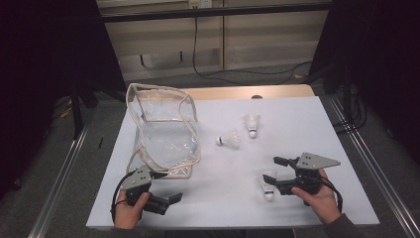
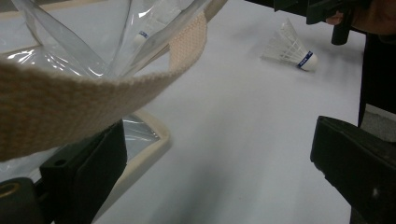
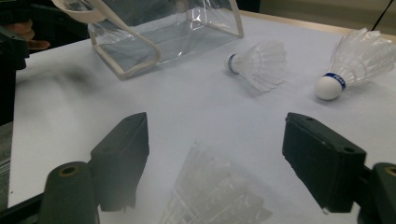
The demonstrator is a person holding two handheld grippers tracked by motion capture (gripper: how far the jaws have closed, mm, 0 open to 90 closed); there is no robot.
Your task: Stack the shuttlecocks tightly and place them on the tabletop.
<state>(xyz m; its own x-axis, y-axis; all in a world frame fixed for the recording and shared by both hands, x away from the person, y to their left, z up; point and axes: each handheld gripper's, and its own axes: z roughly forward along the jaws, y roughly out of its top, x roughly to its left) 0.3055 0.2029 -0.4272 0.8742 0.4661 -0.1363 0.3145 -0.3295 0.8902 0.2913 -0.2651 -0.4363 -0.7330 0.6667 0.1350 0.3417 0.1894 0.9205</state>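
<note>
A clear plastic bag (image 1: 166,131) with beige trim stands open at the table's left. My left gripper (image 1: 166,187) sits at its near corner, open; in the left gripper view (image 2: 219,158) the bag's beige strap (image 2: 93,93) crosses above one jaw, and nothing is pinched. Three white shuttlecocks lie to the right. My right gripper (image 1: 275,170) is open around the nearest shuttlecock (image 1: 267,187). Its feathers (image 3: 210,191) lie between the jaws, clear of both pads (image 3: 126,149). Two more shuttlecocks (image 1: 229,140) (image 1: 252,125) lie farther out. A blue-banded cork (image 2: 140,37) shows through the bag's plastic.
A white board (image 1: 233,208) covers the table, with a wooden edge (image 1: 247,92) at the far side. Metal rails (image 1: 64,168) run along both sides. Cables trail across the floor beyond the table. Open board lies between the two grippers.
</note>
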